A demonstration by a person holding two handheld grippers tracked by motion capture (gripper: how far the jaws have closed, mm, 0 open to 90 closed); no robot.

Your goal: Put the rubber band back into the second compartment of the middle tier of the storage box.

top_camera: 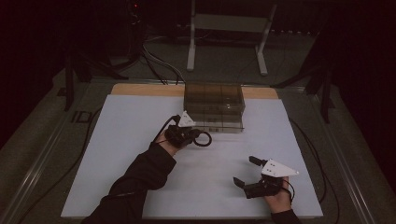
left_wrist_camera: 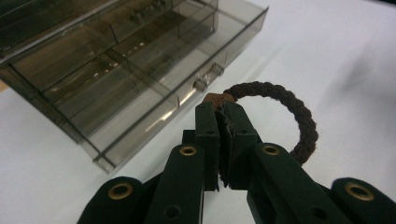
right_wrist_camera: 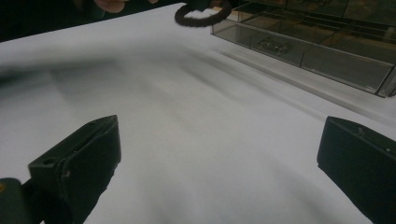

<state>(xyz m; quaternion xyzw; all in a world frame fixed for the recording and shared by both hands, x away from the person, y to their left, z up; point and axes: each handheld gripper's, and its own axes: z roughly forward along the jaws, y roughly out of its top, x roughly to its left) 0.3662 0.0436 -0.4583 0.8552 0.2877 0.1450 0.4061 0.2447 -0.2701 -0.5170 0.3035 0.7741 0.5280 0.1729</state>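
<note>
The left tool is clamped on a dark braided hair tie, gripping it at the small brown joint of the loop; the two black jaws meet almost flush, with only the band's thickness between them. The rest of the loop sticks out past the jaw tips and curves off to one side, clear of the white counter in the left gripper view. From the high view, the left tool sits near the middle of the counter, a little toward its far edge, and the hair tie hangs from it just in front of the clear plastic organizer box. The box stands at the middle of the far edge of the counter, smoky and see-through, split into several compartments; a small metal clasp shows on its front wall in the left gripper view. The tie is just beside the box's near front wall but does not touch it.

The right tool rests near the counter's near right corner, its jaws spread wide with nothing between them. In the right gripper view those jaws frame bare white counter, with the hair tie and the box farther off.
</note>
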